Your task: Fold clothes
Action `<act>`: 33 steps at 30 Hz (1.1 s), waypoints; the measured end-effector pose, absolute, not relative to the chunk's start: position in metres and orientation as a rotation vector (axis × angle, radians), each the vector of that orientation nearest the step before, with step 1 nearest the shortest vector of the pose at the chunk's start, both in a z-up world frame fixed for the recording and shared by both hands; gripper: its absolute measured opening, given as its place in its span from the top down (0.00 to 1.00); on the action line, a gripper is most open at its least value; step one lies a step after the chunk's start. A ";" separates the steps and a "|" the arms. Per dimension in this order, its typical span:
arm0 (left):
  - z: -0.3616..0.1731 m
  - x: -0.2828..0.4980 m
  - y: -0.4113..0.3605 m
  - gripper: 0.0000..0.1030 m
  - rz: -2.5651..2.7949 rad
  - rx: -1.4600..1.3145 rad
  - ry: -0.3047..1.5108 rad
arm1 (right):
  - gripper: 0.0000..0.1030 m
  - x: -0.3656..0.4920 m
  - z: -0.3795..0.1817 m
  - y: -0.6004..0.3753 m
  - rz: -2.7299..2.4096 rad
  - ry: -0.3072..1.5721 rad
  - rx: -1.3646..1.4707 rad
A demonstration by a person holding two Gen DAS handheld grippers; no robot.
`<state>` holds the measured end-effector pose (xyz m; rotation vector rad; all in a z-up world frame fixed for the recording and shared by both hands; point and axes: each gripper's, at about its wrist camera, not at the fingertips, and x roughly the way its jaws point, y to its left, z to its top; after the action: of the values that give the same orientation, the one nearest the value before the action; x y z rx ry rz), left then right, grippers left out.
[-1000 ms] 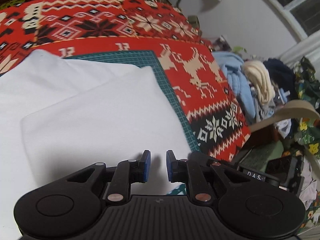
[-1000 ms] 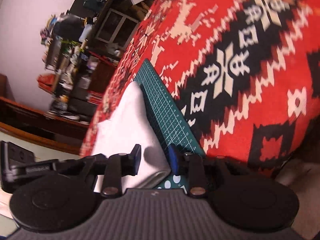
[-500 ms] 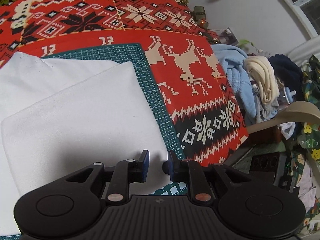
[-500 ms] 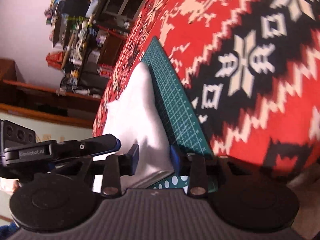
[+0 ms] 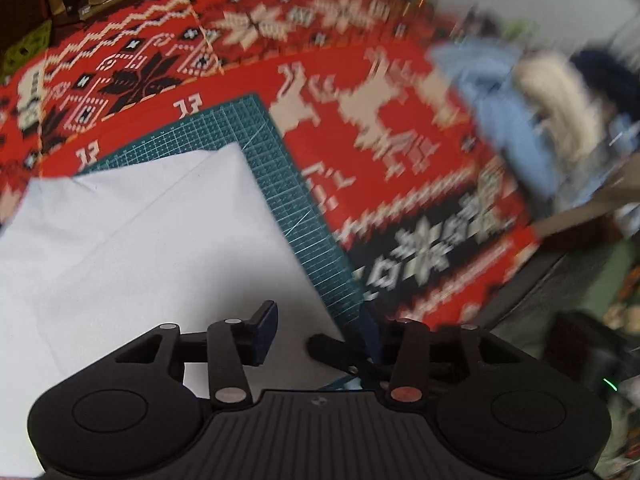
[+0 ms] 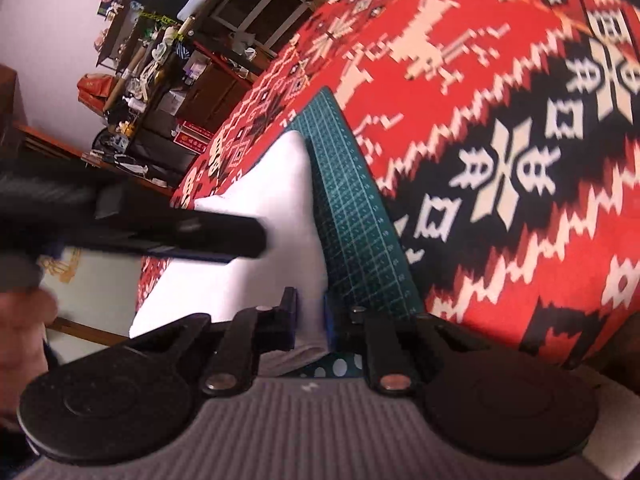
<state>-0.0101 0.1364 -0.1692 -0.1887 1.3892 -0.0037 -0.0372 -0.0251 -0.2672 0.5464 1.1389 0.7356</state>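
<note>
Biggest thing here is the tabletop [image 5: 400,184], covered in a red reindeer-pattern cloth, with a green mat [image 5: 280,208] on top, probably there to give a flat, squared-off spot for folding. The white garment [image 5: 140,248] lies on the mat, already folded at least once, its right edge running just inside the mat's edge.

The left hand-held gripper [image 5: 320,332] is spread wide over the near right corner of the garment with nothing between its fingers; I'd guess it's letting go or lining up a grab. The right hand-held gripper [image 6: 310,316] has its fingers nearly together with the garment's [image 6: 276,216] near edge pinched between them, likely to anchor or lift that corner for the next fold.

Only the left view shows the garment's flat top and a blurry clothes pile [image 5: 532,120] past the table. Only the right view shows the layered edge, plus the left gripper reaching in from the side and cluttered shelves [image 6: 168,60].
</note>
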 end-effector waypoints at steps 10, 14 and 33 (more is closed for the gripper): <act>-0.214 0.033 0.108 0.61 0.147 0.047 1.755 | 0.86 -0.053 -0.225 -0.007 0.748 1.086 0.385; -0.228 0.035 0.108 0.67 0.189 0.074 1.823 | 0.87 -0.058 -0.220 0.001 0.740 1.082 0.348; -0.070 -0.053 0.241 0.86 0.153 -0.246 1.580 | 0.54 -0.079 -0.181 -0.065 0.597 1.021 0.504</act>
<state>-0.0534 0.2414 -0.0695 -0.2463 1.5804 0.1527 -0.0786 -0.0646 -0.1811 0.5038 1.0214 0.5970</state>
